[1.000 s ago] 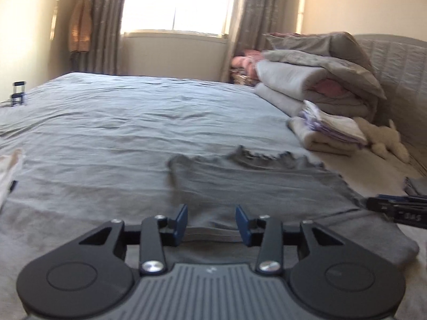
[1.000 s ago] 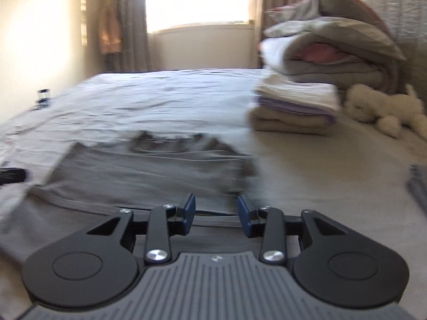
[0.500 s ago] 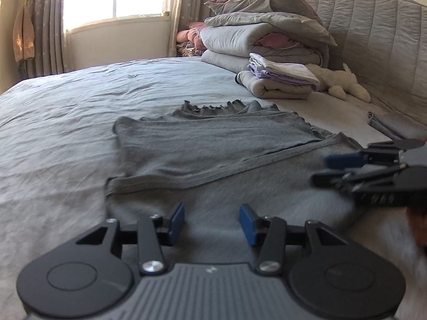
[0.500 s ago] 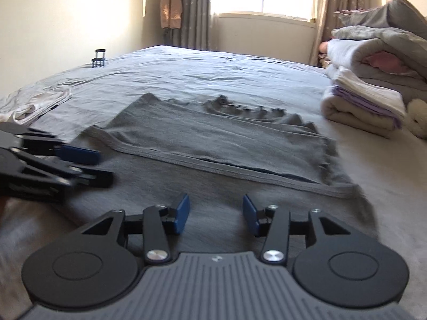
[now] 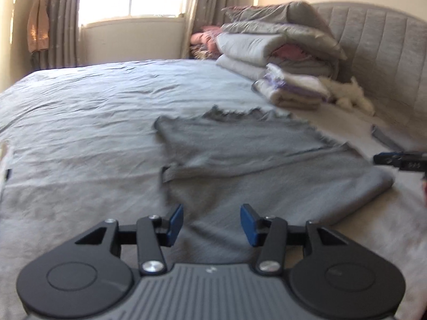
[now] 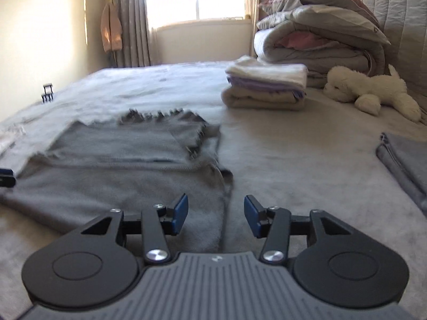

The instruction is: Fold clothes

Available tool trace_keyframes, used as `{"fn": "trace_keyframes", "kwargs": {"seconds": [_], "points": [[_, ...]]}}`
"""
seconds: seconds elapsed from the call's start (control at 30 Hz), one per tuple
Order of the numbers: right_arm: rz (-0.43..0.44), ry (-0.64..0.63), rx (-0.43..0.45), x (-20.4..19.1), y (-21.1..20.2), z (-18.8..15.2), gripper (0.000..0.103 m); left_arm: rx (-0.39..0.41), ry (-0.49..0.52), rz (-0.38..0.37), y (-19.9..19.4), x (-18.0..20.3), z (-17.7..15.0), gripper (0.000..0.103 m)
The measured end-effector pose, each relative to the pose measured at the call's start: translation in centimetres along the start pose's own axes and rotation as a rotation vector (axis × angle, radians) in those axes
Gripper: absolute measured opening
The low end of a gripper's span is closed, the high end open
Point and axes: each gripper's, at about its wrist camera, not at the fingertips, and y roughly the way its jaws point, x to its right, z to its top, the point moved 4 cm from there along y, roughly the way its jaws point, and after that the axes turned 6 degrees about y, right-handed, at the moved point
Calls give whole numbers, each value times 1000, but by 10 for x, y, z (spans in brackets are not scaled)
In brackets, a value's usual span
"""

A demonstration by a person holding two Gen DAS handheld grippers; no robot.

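Across the wide bed with its rumpled grey sheet (image 5: 80, 122) lies the grey knitted top with a frilled neckline (image 5: 240, 144), one layer already folded over onto the other so that a hem runs slantwise across it; the left gripper (image 5: 211, 222) and the right gripper (image 6: 215, 214) both hang just short of its near edge, blue pads parted about halfway and bare, with only cloth showing in the gap beneath them. A second ago the jaws of both stood narrower and close over the near hem; they have since let go, widened and drawn apart, the left to the garment's left side, the right over its right-hand edge. That reads as one fold laid down and released, and the hands are probably placing themselves for the next one, though which edge they mean to take I cannot say. Beyond the garment sit a folded pile of cream and lilac cloths (image 6: 265, 88), a heap of rolled grey and pink quilts (image 6: 317, 37) and a white plush dog (image 6: 373, 90). Motion blur smears the neckline and hems in both views; each gripper shows only as a tip at the frame edge of the other's view; another folded grey cloth (image 6: 405, 160) is cut off at the right.
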Motion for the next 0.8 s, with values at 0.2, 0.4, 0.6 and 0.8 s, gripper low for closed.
{"fn": "trace_keyframes", "kwargs": {"seconds": [0.2,0.4,0.6,0.8], "points": [[103,-63,-5,-48,6,3,50,-39,85,-76,20,41,4,49],[151,-162,-96,-76,21,-14,50,-74,116,-78,17,35,-10,49],[134,-141,-108,-44,9,-21,50,-67,37,-83,-8,1,-29,49],[94,-64,-110,-8,-7,-19,50,-118,-86,-92,-27,-25,-33,51]]}}
